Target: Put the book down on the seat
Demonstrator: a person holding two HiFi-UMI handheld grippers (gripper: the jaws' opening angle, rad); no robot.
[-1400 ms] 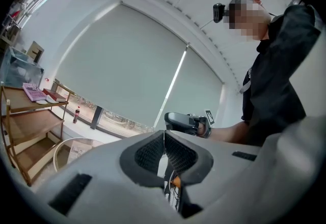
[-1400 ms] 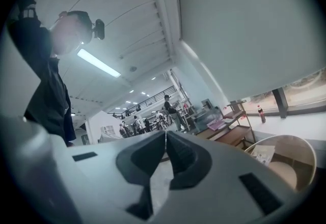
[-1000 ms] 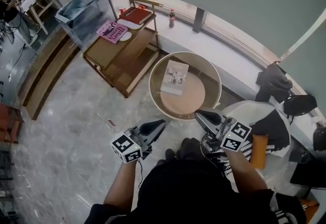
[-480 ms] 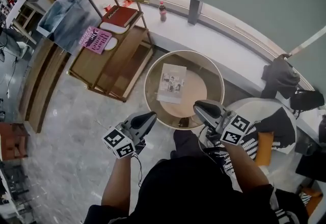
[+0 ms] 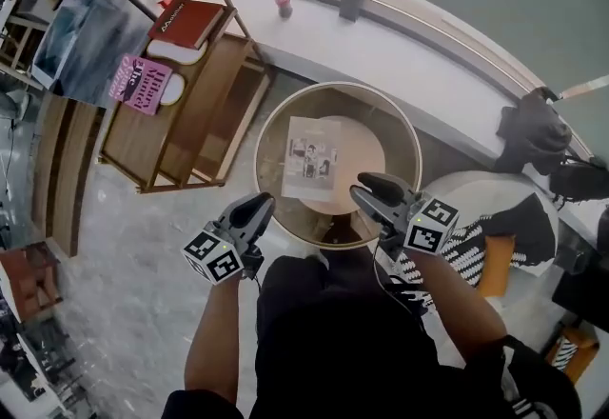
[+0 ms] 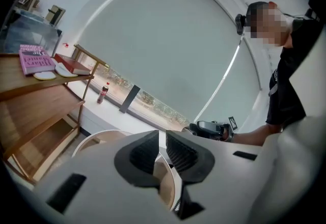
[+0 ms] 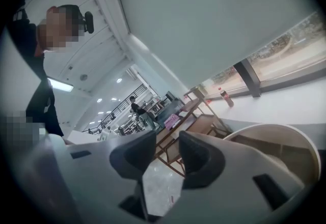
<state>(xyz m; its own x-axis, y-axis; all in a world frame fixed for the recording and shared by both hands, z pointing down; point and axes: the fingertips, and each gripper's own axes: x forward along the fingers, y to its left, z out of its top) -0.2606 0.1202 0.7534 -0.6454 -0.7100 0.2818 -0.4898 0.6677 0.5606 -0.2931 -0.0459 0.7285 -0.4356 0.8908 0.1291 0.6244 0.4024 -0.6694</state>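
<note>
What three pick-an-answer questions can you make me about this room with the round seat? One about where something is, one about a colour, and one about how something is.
1. Where is the black-and-white book?
A on the floor
B on the round seat
C on the window ledge

2. What colour is the left-hand book on top of the wooden shelf?
A green
B blue
C pink

3. How are the fingers of the left gripper?
A together, with nothing between them
B wide apart
C squeezing a book

Answers:
1 B, it lies flat in the middle of the seat.
2 C, its cover is bright pink.
3 A, the left gripper view shows the fingers closed and empty.
</note>
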